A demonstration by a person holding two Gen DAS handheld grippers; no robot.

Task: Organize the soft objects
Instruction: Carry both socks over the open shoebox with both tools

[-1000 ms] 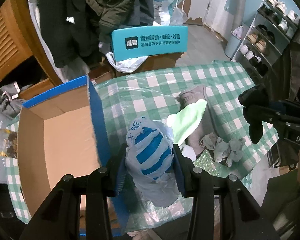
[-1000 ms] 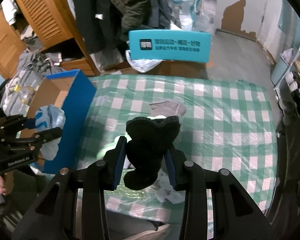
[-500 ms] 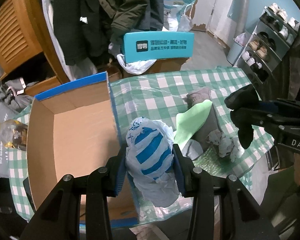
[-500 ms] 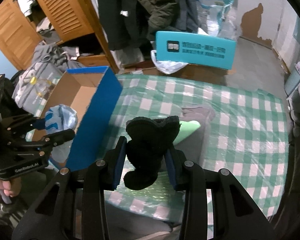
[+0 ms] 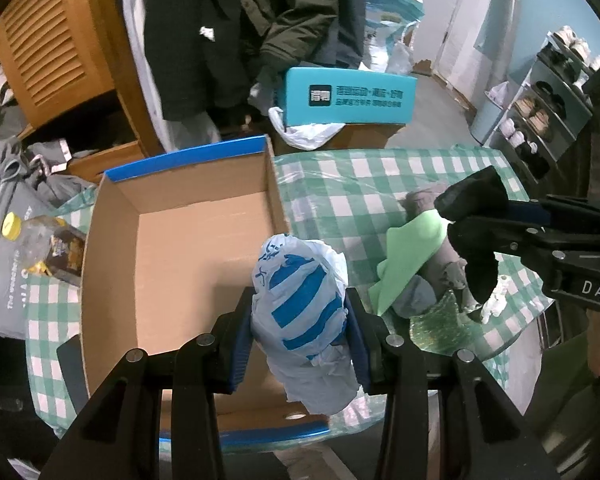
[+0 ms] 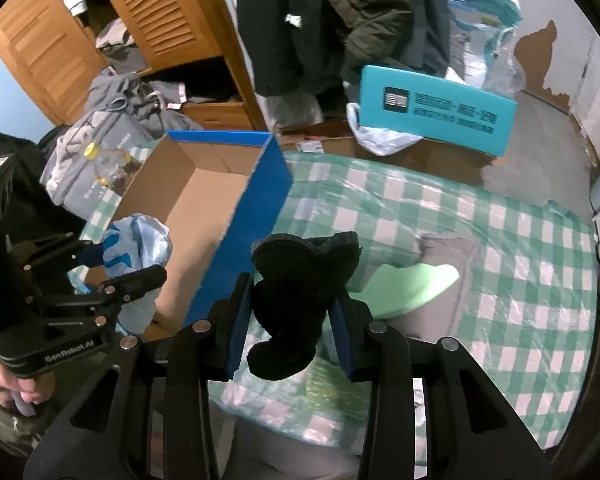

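The left gripper [image 5: 300,316] is clamped on a crinkly blue-striped plastic bag [image 5: 300,300] that hangs over the near right corner of the open cardboard box [image 5: 112,264], so it should move further in over the box floor before the jaws part, or the light bag may catch the wall. The right gripper [image 6: 290,316] pinches a fuzzy black sock [image 6: 296,280] above the checked cloth [image 6: 500,280], near a flat green foam piece [image 6: 412,284] on limp grey fabric [image 6: 452,248]
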